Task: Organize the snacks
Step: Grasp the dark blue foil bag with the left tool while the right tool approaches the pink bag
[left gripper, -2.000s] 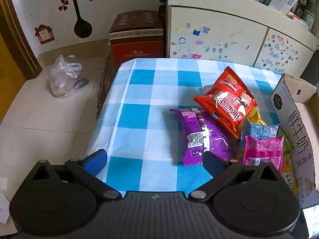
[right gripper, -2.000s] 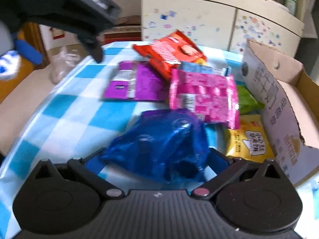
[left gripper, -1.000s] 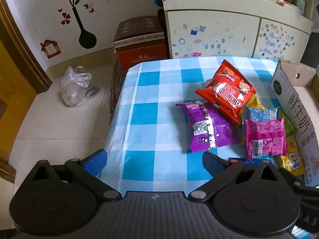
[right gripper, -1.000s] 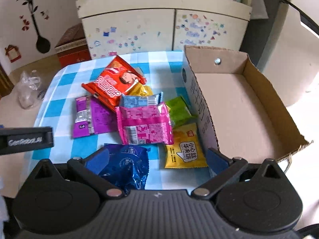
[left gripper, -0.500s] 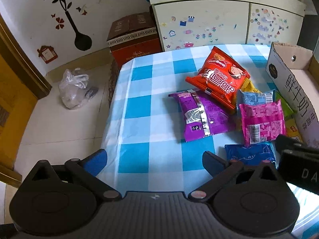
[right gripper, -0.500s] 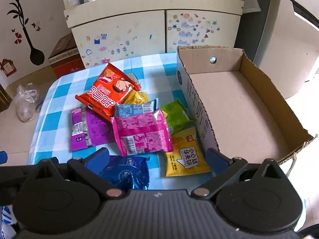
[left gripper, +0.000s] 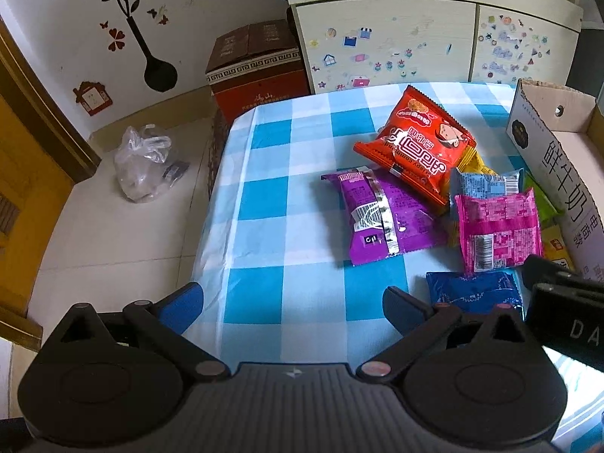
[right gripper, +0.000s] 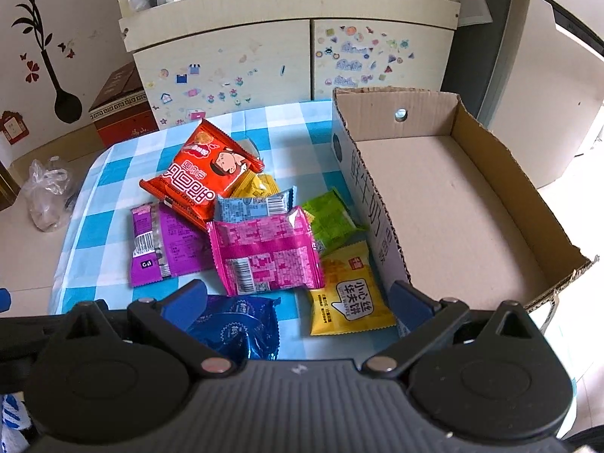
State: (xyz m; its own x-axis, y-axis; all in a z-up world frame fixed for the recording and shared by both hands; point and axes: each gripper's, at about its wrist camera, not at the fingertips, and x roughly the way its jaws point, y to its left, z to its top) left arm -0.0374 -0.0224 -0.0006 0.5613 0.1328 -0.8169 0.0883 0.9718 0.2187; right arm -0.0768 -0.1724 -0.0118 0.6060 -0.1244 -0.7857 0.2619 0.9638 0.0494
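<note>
Several snack packets lie on the blue-checked table: a red packet [right gripper: 202, 175], a purple one [right gripper: 160, 243], a pink one [right gripper: 264, 251], a light blue one [right gripper: 255, 205], a green one [right gripper: 328, 222], a yellow one [right gripper: 349, 294] and a dark blue one [right gripper: 236, 330]. An empty cardboard box [right gripper: 445, 204] stands to their right. My right gripper [right gripper: 298, 302] is open and empty above the near packets. My left gripper [left gripper: 292, 302] is open and empty over the table's near left part; the purple packet [left gripper: 381, 215] and red packet [left gripper: 419, 147] lie ahead of it.
A cream cabinet with stickers [right gripper: 294, 60] stands behind the table. A red-brown carton [left gripper: 258, 68] and a clear plastic bag [left gripper: 145, 164] sit on the floor to the left. The table's left edge [left gripper: 211, 207] drops to the floor.
Both grippers have drawn back and risen, so more of the table and box shows. The dark blue packet, in the right gripper two seconds ago, now lies on the table.
</note>
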